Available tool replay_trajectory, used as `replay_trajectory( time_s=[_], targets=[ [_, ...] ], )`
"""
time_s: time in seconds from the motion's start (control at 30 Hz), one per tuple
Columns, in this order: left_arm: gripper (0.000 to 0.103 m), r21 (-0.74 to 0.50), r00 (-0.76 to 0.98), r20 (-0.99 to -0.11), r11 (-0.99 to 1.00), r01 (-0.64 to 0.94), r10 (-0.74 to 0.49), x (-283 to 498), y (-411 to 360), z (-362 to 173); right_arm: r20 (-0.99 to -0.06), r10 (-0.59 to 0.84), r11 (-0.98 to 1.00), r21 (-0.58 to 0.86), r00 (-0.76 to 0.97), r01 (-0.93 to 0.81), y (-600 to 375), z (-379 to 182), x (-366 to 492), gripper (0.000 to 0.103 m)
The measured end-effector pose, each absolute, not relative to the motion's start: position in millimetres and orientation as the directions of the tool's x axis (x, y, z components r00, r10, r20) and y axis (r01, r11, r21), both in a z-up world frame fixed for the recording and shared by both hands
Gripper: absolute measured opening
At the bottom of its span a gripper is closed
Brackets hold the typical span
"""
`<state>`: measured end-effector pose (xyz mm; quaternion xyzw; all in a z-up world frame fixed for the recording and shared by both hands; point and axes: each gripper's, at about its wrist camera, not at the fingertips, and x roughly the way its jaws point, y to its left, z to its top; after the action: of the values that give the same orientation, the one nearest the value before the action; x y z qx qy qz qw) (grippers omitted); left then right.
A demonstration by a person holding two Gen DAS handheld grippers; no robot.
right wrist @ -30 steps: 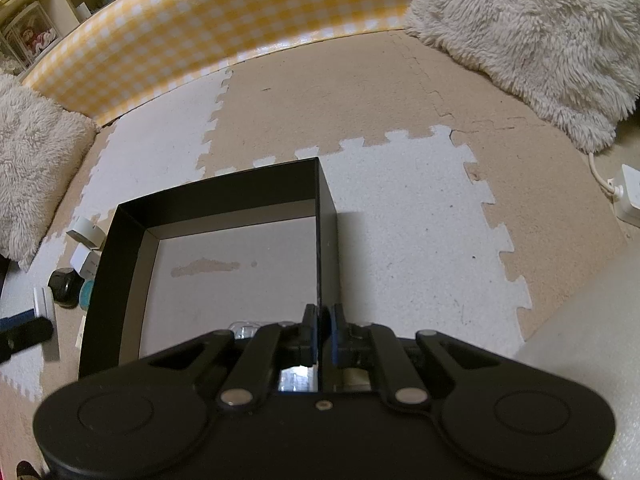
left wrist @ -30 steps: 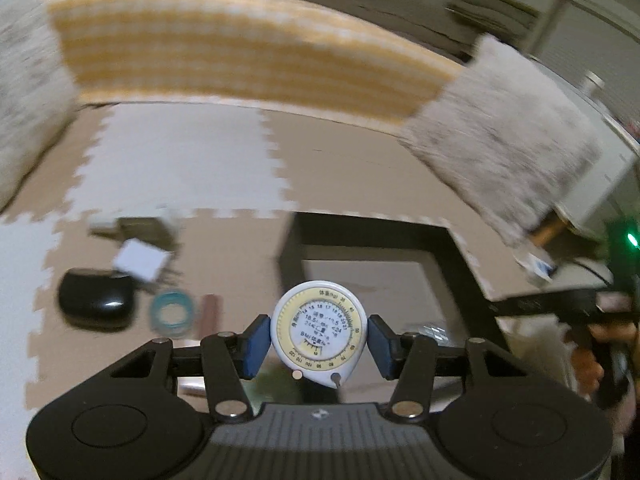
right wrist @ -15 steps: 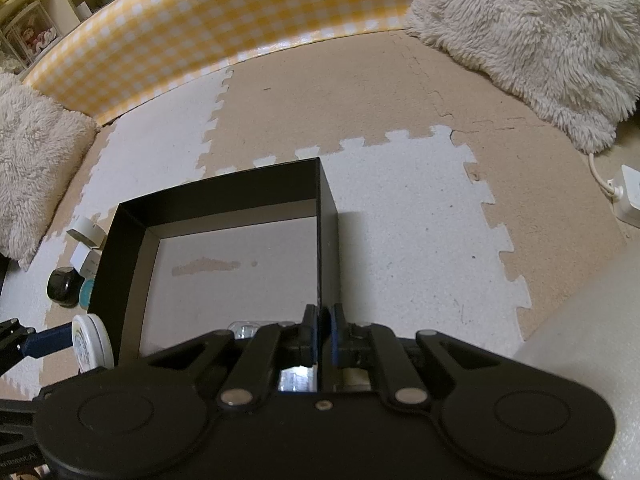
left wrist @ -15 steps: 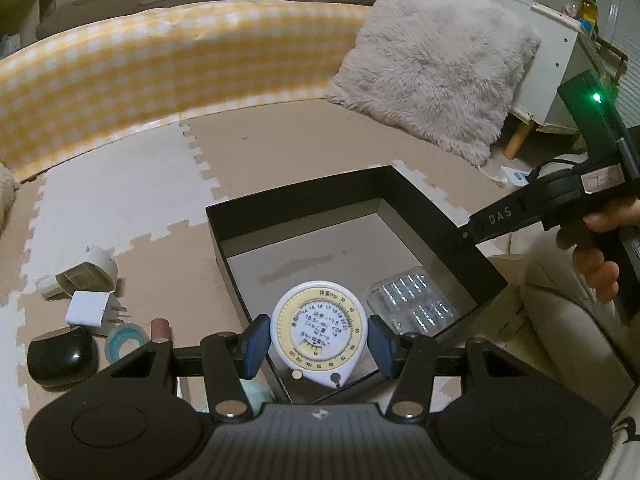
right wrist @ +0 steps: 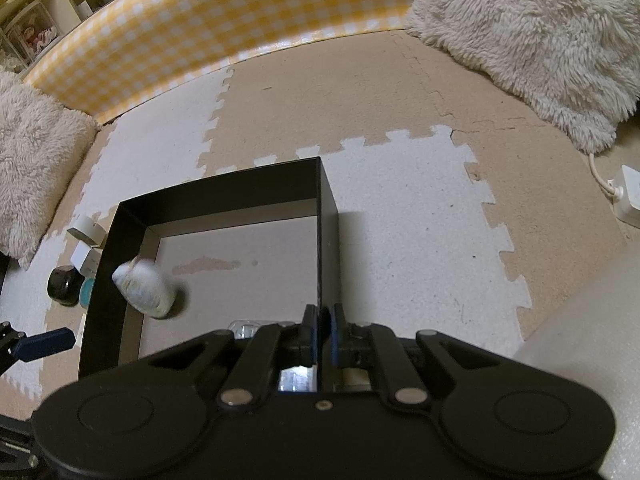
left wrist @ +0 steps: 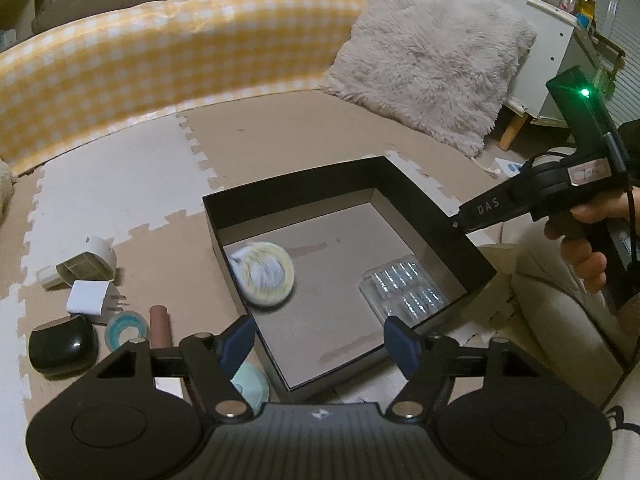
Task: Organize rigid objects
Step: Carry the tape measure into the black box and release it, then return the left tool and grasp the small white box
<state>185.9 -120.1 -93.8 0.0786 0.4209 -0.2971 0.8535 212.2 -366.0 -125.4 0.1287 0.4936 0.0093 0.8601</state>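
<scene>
An open black box (left wrist: 296,184) lies on the foam floor mat. A round white and yellow tape measure (left wrist: 266,274) is blurred inside it near the left wall, also seen in the right wrist view (right wrist: 146,290). My left gripper (left wrist: 318,336) hovers over the box's near corner. Its jaws are opening and nothing is between them. A clear blister pack (left wrist: 404,290) rests at the box's right side. My right gripper (right wrist: 324,328) is shut on the box's right wall, its tip also visible in the left wrist view (left wrist: 460,222).
Left of the box lie a black mouse (left wrist: 62,346), a teal tape roll (left wrist: 126,330), a white charger (left wrist: 90,296), a brown tube (left wrist: 160,326) and a pale casing (left wrist: 84,264). A yellow checked bumper (left wrist: 160,64) and a fluffy cushion (left wrist: 432,56) bound the mat; a power strip (right wrist: 628,192) lies right.
The left gripper swung over the box, then let go of the tape measure, which has dropped into the box. Its jaws now stand much wider. The right gripper has not moved.
</scene>
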Motion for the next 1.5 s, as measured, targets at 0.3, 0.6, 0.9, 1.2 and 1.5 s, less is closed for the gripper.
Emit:
replay_trajectory(
  time_s=[0.3,0.6,0.9,1.2,1.5],
  targets=[
    [0.086,-0.135,0.457,-0.768,0.811,0.570,-0.449,185,-119,-93,-0.847,0.142,0.967,0.229,0.512,0.111,-365,-126,212,0.007],
    [0.098,-0.141,0.452,-0.770,0.811,0.567,-0.450,183,-119,-92,-0.847,0.142,0.967,0.229,0.512,0.111,-365,-126,212,0.007],
    [0.103,-0.145,0.465,-0.768,0.826,0.545,-0.441,188,-111,-91,-0.847,0.141,0.967,0.228,0.512,0.110,-366,-126,212,0.007],
    [0.103,-0.153,0.517,-0.752,0.870,0.468,-0.410,206,-82,-79,-0.848,0.141,0.967,0.227,0.512,0.111,-365,-125,212,0.007],
    [0.103,-0.096,0.564,-0.764,0.919,0.382,-0.314,223,-48,-79,-0.848,0.140,0.968,0.227,0.512,0.111,-365,-125,212,0.007]
  ],
)
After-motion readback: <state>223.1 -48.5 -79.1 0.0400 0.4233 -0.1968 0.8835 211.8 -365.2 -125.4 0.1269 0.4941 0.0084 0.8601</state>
